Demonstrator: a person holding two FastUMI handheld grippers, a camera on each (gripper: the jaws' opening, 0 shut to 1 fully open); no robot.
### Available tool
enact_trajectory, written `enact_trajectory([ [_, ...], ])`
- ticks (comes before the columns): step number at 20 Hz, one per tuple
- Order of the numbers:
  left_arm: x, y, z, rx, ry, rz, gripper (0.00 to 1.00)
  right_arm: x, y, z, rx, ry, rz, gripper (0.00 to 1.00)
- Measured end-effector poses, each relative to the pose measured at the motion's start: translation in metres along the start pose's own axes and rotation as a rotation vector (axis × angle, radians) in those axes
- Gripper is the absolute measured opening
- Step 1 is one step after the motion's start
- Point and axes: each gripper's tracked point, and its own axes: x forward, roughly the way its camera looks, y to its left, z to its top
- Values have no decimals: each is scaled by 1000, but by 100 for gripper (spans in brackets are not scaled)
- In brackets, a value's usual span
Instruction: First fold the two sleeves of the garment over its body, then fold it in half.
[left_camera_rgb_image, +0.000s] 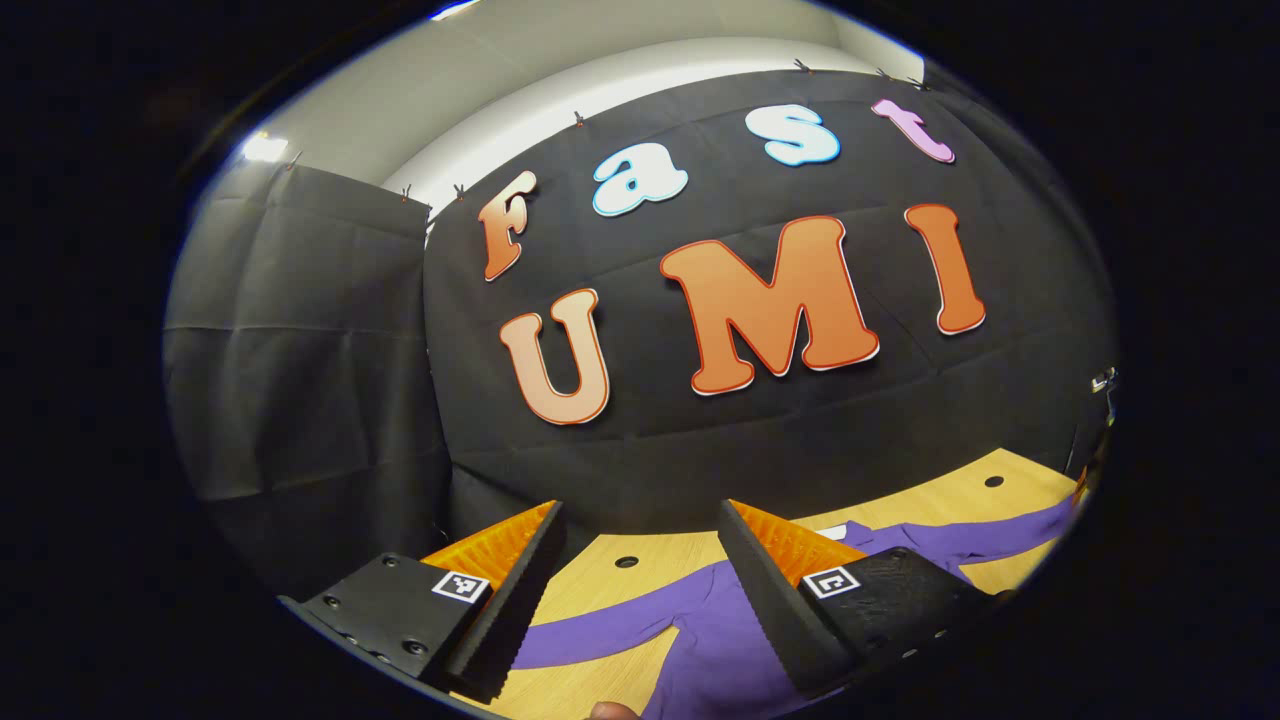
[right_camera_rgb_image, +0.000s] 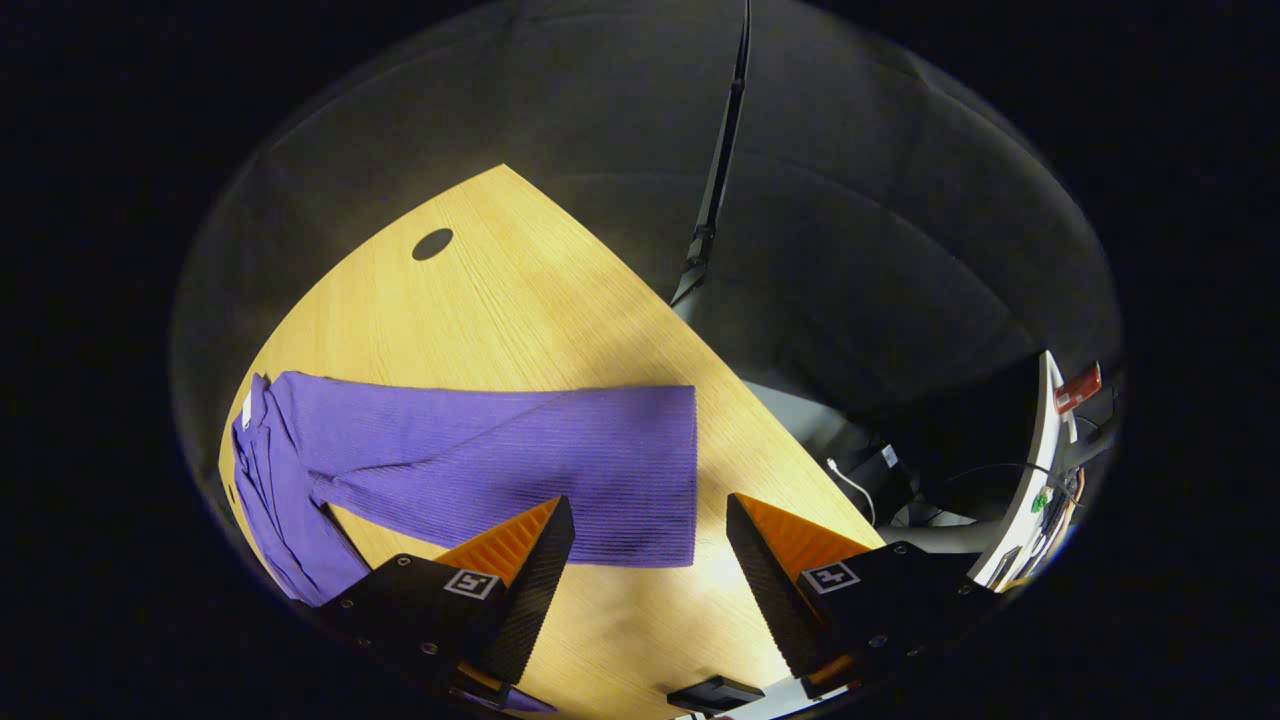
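On the wooden table (right_camera_rgb_image: 520, 290) lies the purple garment (right_camera_rgb_image: 480, 460), spread flat with one sleeve stretched out toward the table's edge. Above it hangs the right gripper (right_camera_rgb_image: 650, 545), fingers spread wide and holding nothing, the sleeve's cuff just ahead of the gap. Tilted up toward the booth wall, the left gripper (left_camera_rgb_image: 640, 560) is likewise spread and empty, the garment (left_camera_rgb_image: 720, 640) below and between its fingers.

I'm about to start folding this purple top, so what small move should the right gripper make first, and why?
Probably lower the open right gripper onto the cuff of the sleeve just ahead: the garment lies spread flat on the table, nothing folded yet.
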Motion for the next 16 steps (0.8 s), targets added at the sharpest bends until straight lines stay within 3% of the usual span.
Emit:
enact_trajectory([
  [5,-5,-8,-5,31,32,3,100,24,5,-9,-10,80,-1,89],
  [8,-5,-11,-5,42,43,5,98,32,9,-19,-9,152,13,79],
  [10,-7,-14,-4,49,45,7,98,34,9,-16,14,134,13,74],
  [11,-6,-16,-2,51,46,6,98,34,9,-15,18,143,13,81],
  [16,-10,-23,-8,51,60,-14,98,34,10,-13,60,131,71,6],
])
